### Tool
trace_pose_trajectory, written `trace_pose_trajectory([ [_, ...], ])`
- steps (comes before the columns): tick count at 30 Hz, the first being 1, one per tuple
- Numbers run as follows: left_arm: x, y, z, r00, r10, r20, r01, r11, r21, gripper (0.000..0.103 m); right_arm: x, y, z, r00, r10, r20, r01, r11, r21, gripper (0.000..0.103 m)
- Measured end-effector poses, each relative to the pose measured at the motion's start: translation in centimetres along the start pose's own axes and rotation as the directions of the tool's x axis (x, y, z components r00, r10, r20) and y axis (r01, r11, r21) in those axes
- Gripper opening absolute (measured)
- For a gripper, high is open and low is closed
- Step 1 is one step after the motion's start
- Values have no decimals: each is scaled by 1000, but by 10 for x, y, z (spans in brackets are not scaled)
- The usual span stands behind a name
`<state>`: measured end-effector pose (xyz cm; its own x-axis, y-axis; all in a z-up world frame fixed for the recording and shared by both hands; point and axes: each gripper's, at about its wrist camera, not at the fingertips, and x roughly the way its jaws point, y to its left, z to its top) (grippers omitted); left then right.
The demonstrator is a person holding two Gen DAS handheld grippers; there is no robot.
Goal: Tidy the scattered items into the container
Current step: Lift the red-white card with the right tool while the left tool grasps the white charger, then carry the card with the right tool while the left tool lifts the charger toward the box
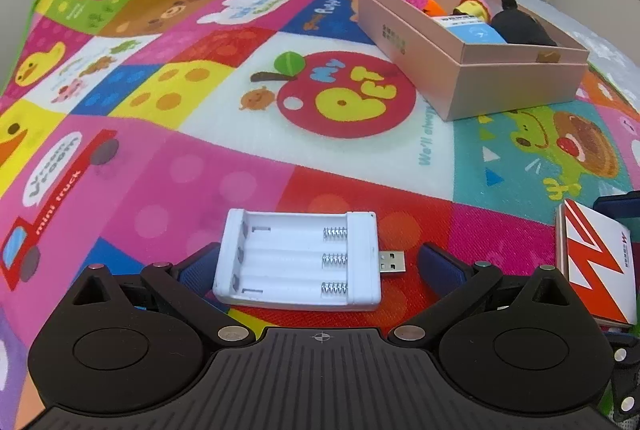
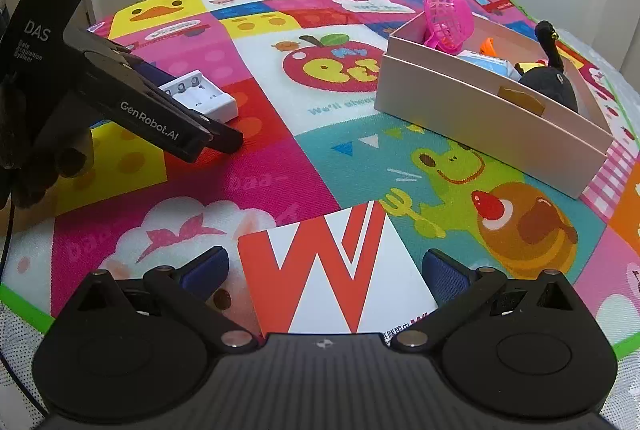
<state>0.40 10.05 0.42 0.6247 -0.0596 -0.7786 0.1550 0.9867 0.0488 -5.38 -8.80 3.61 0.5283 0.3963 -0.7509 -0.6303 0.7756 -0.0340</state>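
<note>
- The left claw stood wide around the white battery holder on the play mat, pads apart from it;
- the right claw gaped over the red-and-white box;
- the pink container, partly filled, lay far right.

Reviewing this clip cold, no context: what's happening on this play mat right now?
A person with a handheld gripper in each hand is tidying items into a pink box, which already holds a pink net toy, a black plush and other things. The left gripper is open around a white battery case lying on the mat. The right gripper is open around a red-and-white card box. Neither is gripped yet.
</note>
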Motion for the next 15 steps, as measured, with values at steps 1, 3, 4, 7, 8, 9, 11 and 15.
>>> trace_pose_trajectory([
  [1, -1, -1, 1, 1000, 6, -1, -6, 1000, 4, 103, -1, 0, 0, 1000, 3, 0, -3, 1000, -1, 102],
  [3, -3, -3, 1, 1000, 16, -5, -16, 1000, 11, 103, -2, 0, 0, 1000, 8, 1, -8, 1000, -1, 99],
  [4, -4, -4, 1, 1000, 17, -6, -17, 1000, 15, 99, -3, 0, 0, 1000, 14, 1, -14, 1000, 0, 97],
  [7, -10, -9, 1, 1000, 12, -7, -12, 999, 37, 94, -7, 1, 1, 1000, 29, -2, -29, 1000, 0, 90],
  [8, -12, -11, 2, 1000, 15, -7, -14, 999, 44, 94, -9, 0, 2, 1000, 29, -6, -29, 1000, 4, 89],
  [9, -15, -14, 2, 1000, 15, -6, -14, 999, 52, 94, -10, -1, 2, 999, 32, -12, -32, 999, 11, 88],
  [11, -23, -20, 1, 1000, 9, 5, -9, 997, 77, 94, -16, -6, 4, 999, 50, -18, -49, 998, 31, 88],
  [15, -45, -38, 2, 998, -32, 51, 25, 990, 138, 94, -40, -27, 9, 998, 58, -4, -57, 994, 89, 87],
])
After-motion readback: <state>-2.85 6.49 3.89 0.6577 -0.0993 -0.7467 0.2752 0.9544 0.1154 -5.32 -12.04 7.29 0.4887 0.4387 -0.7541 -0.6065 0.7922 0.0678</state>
